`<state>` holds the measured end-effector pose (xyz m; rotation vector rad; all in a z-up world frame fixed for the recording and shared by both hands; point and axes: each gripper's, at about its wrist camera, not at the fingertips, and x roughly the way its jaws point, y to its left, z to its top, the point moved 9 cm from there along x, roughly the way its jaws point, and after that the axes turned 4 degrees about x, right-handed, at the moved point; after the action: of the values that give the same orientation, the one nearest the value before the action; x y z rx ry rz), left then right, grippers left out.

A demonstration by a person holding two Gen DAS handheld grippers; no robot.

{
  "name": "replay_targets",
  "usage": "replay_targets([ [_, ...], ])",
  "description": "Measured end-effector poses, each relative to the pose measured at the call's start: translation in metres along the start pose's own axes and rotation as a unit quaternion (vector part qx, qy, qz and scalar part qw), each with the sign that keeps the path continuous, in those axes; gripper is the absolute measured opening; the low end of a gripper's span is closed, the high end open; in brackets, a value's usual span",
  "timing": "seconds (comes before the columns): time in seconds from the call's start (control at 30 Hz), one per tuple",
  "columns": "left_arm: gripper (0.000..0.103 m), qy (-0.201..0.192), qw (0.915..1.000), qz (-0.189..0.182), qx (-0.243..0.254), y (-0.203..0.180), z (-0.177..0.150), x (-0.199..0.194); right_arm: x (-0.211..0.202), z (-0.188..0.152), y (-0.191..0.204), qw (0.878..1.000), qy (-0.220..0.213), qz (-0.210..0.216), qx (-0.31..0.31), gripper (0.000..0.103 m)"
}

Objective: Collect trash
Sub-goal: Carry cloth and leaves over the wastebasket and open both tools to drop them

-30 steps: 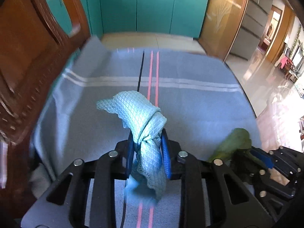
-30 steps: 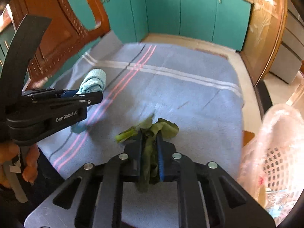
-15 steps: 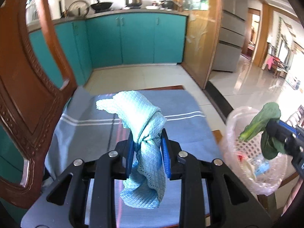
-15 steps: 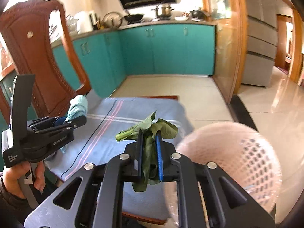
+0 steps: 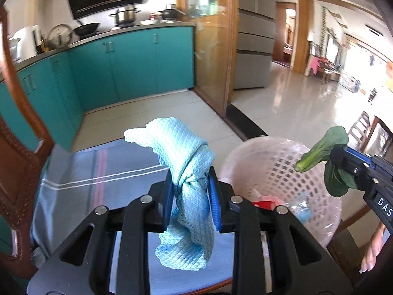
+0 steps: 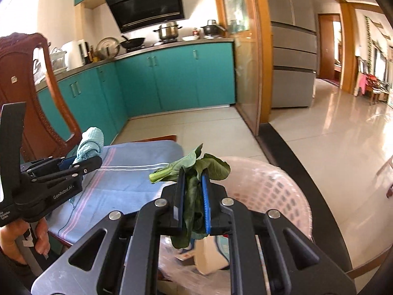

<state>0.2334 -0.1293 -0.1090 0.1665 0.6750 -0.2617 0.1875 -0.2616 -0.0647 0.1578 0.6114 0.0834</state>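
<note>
My left gripper is shut on a light blue waffle cloth, held above the table's blue striped tablecloth; that cloth also shows in the right wrist view. My right gripper is shut on a green vegetable leaf and holds it over the pink lattice trash basket. In the left wrist view the leaf hangs above the basket, which holds scraps and packaging.
A carved wooden chair back stands left of the table. Teal kitchen cabinets run along the back wall, with a wooden partition and tiled floor to the right. The basket sits off the table's right edge.
Both grippers have lifted off the tablecloth and swung right. The leaf has gone from the table surface to above the basket. The blue cloth stays clamped in my left gripper.
</note>
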Motion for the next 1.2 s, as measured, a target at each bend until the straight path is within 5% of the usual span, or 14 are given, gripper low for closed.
replay_targets([
  [0.57,0.030,0.063,0.9931,-0.083,0.054,-0.104,-0.010,0.062,-0.003,-0.029,-0.077,0.996,0.020,-0.067,0.059,0.013],
  [0.73,0.067,0.062,0.9941,-0.075,0.049,-0.103,-0.012,0.067,0.004,-0.030,-0.074,0.996,0.026,-0.059,0.060,0.013],
  [0.97,0.068,0.052,0.9954,-0.067,0.045,-0.091,-0.009,0.058,0.018,-0.033,-0.070,0.996,0.045,-0.060,0.057,0.014],
  [1.13,0.073,0.038,0.9972,-0.050,0.042,-0.075,-0.010,0.043,0.015,-0.029,-0.067,0.995,0.036,-0.071,0.057,0.058],
  [1.2,0.076,0.034,0.9977,-0.041,0.041,-0.068,-0.013,0.037,0.011,-0.026,-0.066,0.995,0.028,-0.074,0.059,0.065],
])
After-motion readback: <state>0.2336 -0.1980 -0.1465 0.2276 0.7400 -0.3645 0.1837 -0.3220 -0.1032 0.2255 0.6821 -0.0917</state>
